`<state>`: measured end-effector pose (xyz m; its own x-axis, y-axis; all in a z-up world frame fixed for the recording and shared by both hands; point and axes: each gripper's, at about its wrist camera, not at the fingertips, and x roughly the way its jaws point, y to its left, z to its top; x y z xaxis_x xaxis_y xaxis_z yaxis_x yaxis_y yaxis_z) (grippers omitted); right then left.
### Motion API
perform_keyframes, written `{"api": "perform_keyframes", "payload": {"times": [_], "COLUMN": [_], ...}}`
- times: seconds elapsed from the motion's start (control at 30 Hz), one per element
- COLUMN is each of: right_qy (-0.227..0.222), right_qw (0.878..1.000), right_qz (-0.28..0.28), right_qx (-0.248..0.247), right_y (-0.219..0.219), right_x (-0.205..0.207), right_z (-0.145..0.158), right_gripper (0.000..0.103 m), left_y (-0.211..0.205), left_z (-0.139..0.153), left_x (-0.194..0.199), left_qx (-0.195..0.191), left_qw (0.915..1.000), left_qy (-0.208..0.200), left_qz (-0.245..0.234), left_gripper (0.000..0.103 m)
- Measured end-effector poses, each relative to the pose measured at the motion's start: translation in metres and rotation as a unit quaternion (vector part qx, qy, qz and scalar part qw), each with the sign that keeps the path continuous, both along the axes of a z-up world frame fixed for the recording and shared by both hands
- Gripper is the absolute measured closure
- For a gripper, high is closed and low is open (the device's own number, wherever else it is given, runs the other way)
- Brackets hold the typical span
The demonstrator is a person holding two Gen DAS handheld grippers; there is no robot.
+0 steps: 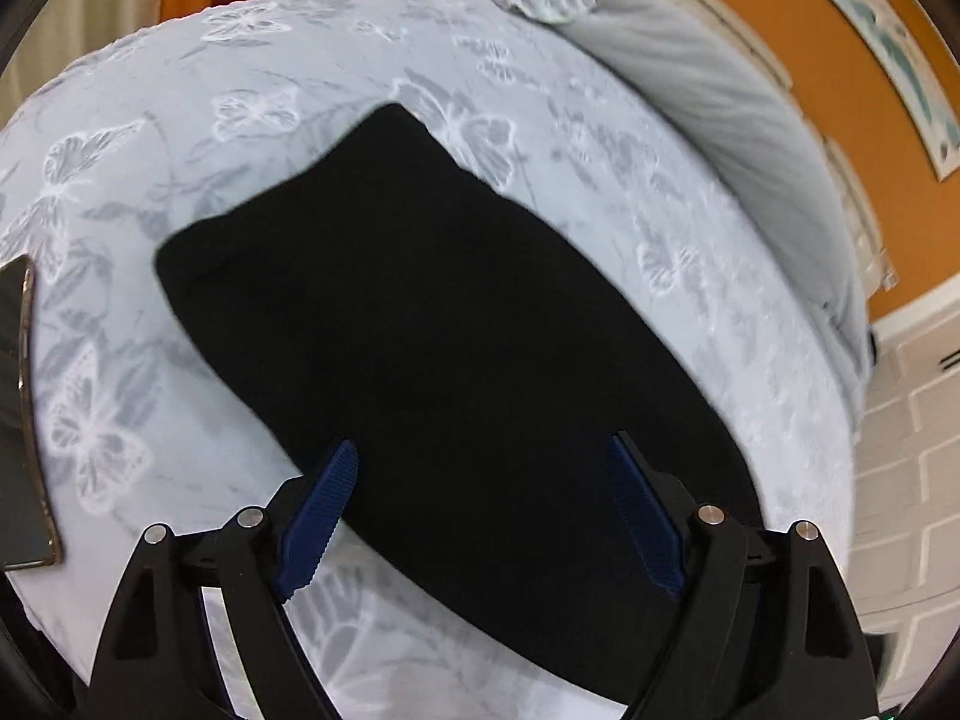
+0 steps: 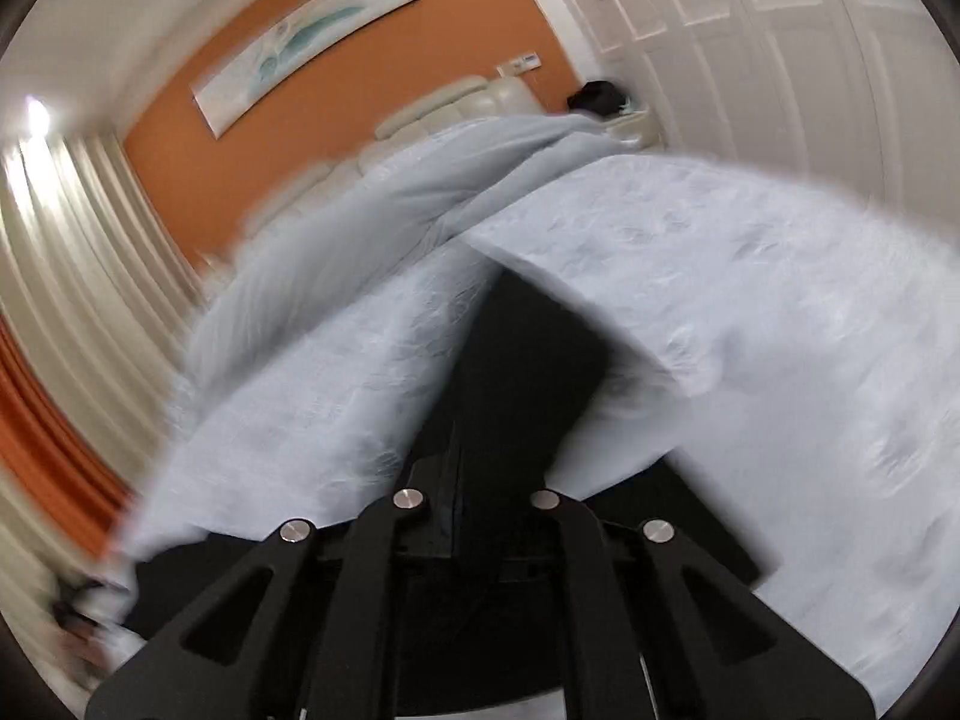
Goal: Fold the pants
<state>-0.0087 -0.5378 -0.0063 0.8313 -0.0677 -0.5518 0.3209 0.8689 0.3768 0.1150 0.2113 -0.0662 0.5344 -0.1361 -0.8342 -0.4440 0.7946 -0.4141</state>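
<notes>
The black pants (image 1: 432,348) lie folded into a compact slab on the pale blue butterfly-print bedspread (image 1: 240,90). My left gripper (image 1: 480,462) hovers just above their near end, jaws wide open and empty, blue pads (image 1: 321,516) on either side. In the right wrist view, which is motion-blurred, my right gripper (image 2: 459,450) has its fingers drawn together over black fabric (image 2: 528,348); the fingertips are lost against the dark cloth, so a grip cannot be confirmed.
A grey duvet (image 1: 732,138) is bunched along the headboard side by the orange wall (image 2: 252,120). A dark phone or tablet (image 1: 18,420) lies at the bed's left edge. White wardrobe doors (image 2: 750,30) stand to the right.
</notes>
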Motion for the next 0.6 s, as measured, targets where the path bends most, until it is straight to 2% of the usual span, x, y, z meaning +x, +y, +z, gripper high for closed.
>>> {"api": "perform_keyframes", "payload": {"times": [0.03, 0.07, 0.1, 0.13, 0.17, 0.2, 0.23, 0.27, 0.33, 0.37, 0.47, 0.53, 0.6], "right_qy": [0.072, 0.122, 0.184, 0.186, 0.17, 0.176, 0.17, 0.147, 0.119, 0.097, 0.064, 0.069, 0.083], "right_qw": [0.997, 0.99, 0.98, 0.98, 0.984, 0.983, 0.982, 0.982, 0.981, 0.984, 0.995, 0.997, 0.993], "right_qz": [-0.018, -0.028, -0.042, -0.031, -0.027, -0.049, -0.079, -0.118, -0.144, -0.138, -0.069, -0.009, 0.074], "right_qx": [0.035, 0.063, 0.068, 0.068, 0.048, 0.024, 0.002, -0.021, -0.045, -0.055, -0.033, -0.018, -0.025], "right_y": [-0.02, -0.032, -0.041, -0.045, -0.045, -0.046, -0.046, -0.045, -0.039, -0.032, -0.001, 0.03, 0.079], "right_x": [0.011, 0.016, 0.02, 0.018, 0.014, 0.011, 0.005, -0.007, -0.021, -0.026, -0.018, 0.002, 0.034], "right_z": [-0.038, -0.066, -0.093, -0.101, -0.088, -0.073, -0.059, -0.04, -0.019, -0.007, 0.005, 0.002, -0.002], "right_gripper": [0.098, 0.098, 0.098, 0.094, 0.077, 0.063, 0.037, 0.029, 0.029, 0.029, 0.029, 0.03, 0.032], "left_y": [-0.003, -0.004, -0.006, -0.006, 0.0, 0.003, 0.002, -0.001, -0.006, -0.01, -0.028, -0.027, -0.018], "left_z": [-0.005, -0.01, -0.016, -0.023, -0.028, -0.031, -0.031, -0.031, -0.034, -0.035, -0.04, -0.043, -0.046], "left_x": [0.005, 0.007, 0.012, 0.014, 0.012, 0.01, 0.011, 0.013, 0.018, 0.017, 0.015, 0.01, 0.005], "left_qx": [0.016, 0.026, 0.035, 0.04, 0.041, 0.043, 0.05, 0.064, 0.094, 0.114, 0.181, 0.186, 0.164], "left_qw": [0.9998, 0.9995, 0.9989, 0.9983, 0.9981, 0.9978, 0.9974, 0.9963, 0.9925, 0.9891, 0.9741, 0.9714, 0.9741], "left_qy": [0.012, 0.019, 0.031, 0.042, 0.046, 0.05, 0.052, 0.057, 0.074, 0.086, 0.112, 0.12, 0.125], "left_qz": [0.002, 0.003, 0.003, 0.005, 0.006, 0.006, 0.004, -0.004, -0.024, -0.036, -0.075, -0.086, -0.093], "left_gripper": [0.022, 0.022, 0.022, 0.022, 0.022, 0.022, 0.022, 0.022, 0.021, 0.021, 0.019, 0.018, 0.017]}}
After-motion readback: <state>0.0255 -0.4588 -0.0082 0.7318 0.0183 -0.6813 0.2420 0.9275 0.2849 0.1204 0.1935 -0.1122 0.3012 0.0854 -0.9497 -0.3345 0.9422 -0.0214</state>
